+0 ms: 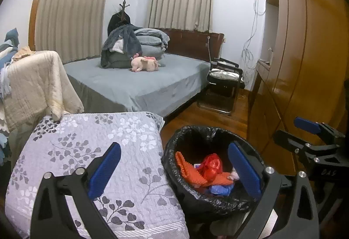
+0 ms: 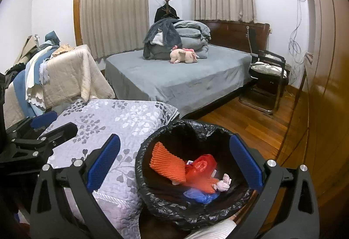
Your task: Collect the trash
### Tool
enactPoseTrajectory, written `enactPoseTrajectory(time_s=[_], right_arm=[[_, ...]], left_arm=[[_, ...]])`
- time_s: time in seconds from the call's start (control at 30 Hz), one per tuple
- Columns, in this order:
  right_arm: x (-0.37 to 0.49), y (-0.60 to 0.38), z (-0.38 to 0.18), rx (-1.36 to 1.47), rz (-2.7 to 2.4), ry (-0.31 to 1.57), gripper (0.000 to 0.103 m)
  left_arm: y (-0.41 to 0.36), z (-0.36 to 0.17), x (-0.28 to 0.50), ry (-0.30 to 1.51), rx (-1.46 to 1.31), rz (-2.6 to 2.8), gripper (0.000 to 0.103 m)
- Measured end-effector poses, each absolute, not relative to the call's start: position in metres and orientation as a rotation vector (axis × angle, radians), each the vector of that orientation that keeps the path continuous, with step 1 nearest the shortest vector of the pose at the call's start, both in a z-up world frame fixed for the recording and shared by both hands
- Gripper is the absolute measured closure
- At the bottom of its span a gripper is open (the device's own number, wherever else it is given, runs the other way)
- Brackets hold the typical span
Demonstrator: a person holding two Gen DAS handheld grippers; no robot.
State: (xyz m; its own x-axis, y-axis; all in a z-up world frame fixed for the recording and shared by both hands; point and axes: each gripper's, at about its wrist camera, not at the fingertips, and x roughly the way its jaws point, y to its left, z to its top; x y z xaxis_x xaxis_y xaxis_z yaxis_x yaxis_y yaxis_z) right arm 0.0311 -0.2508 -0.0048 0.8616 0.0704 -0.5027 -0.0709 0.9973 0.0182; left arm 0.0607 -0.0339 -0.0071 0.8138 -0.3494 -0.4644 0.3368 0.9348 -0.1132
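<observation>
The left gripper is hovering with its jaws spread wide and holding nothing; one blue pad is sitting over the floral quilt and the other over the trash bin. The right gripper is likewise hanging with jaws spread and empty, its right pad lying over the bin's far rim. In the left wrist view the right gripper is showing at the right edge, beside the wooden wardrobe. The bin, lined with a black bag, is standing on the wooden floor, touching the quilt-covered surface. Inside it, the collected trash is lying in a loose heap: an orange ribbed sheet, a red plastic bag, a blue plastic bag and a small pale pink scrap. Farther out, a bed with a grey cover is carrying folded bedding and a pink plush toy. A black chair is standing beside the bed, and beige curtains are hanging closed over both windows.
</observation>
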Motion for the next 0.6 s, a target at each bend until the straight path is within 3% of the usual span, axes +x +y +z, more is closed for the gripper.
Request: enactPoseTrajectory(time_s=[0.6], right_arm=[[0.0284,-0.2416,-0.0015,0.002,0.082,0.529,0.005]], left_arm=[[-0.0287,-0.0042,0.0527,0.484,-0.024,-0.363,0.006]])
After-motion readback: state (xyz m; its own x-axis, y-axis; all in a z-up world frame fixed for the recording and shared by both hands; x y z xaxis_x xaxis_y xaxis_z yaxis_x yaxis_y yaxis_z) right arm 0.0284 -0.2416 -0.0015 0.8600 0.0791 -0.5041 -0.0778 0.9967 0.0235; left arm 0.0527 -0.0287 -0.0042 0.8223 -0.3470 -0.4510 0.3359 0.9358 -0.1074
